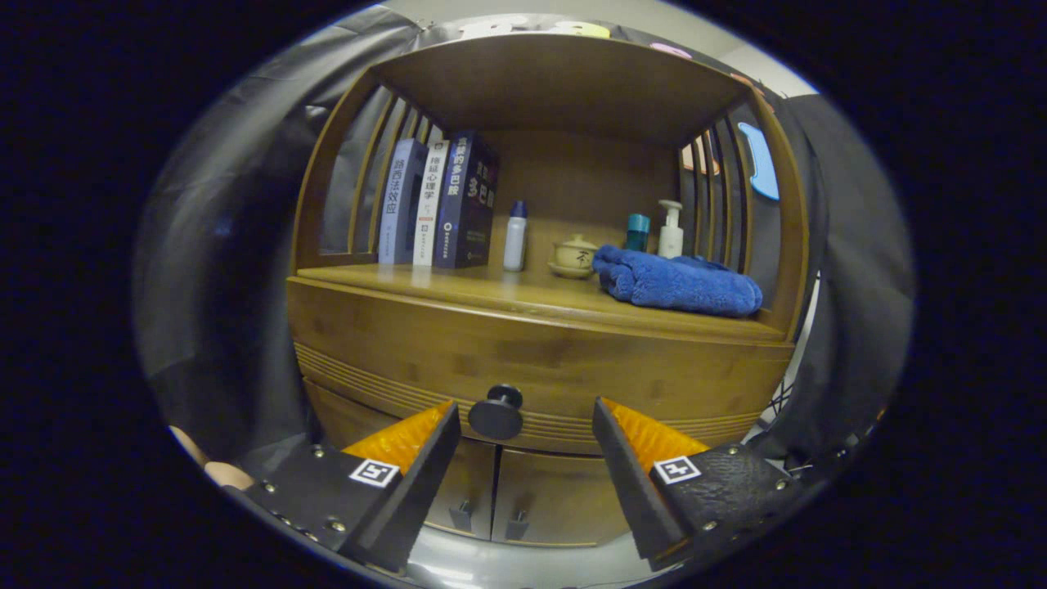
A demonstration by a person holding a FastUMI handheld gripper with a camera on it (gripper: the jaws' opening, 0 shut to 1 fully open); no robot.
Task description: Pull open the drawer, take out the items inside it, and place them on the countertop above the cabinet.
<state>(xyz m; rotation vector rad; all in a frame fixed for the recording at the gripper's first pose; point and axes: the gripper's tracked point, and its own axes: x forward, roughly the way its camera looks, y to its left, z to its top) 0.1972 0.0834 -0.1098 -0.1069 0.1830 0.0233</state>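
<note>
A wooden cabinet (540,343) with slatted sides (720,188) and an upper shelf roof (556,82) stands against dark cloth walls (221,245); pale floor (523,564) below.

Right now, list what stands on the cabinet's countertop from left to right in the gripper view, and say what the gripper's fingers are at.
books → white bottle → lidded ceramic jar → blue towel. The teal-capped container and pump bottle stand behind the towel, so their place is unclear. The gripper is open, its fingers on either side of the drawer knob.

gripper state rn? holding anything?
Gripper: open, holding nothing; the drawer knob sits between its fingers, not yet gripped, and the drawer is closed.
</note>
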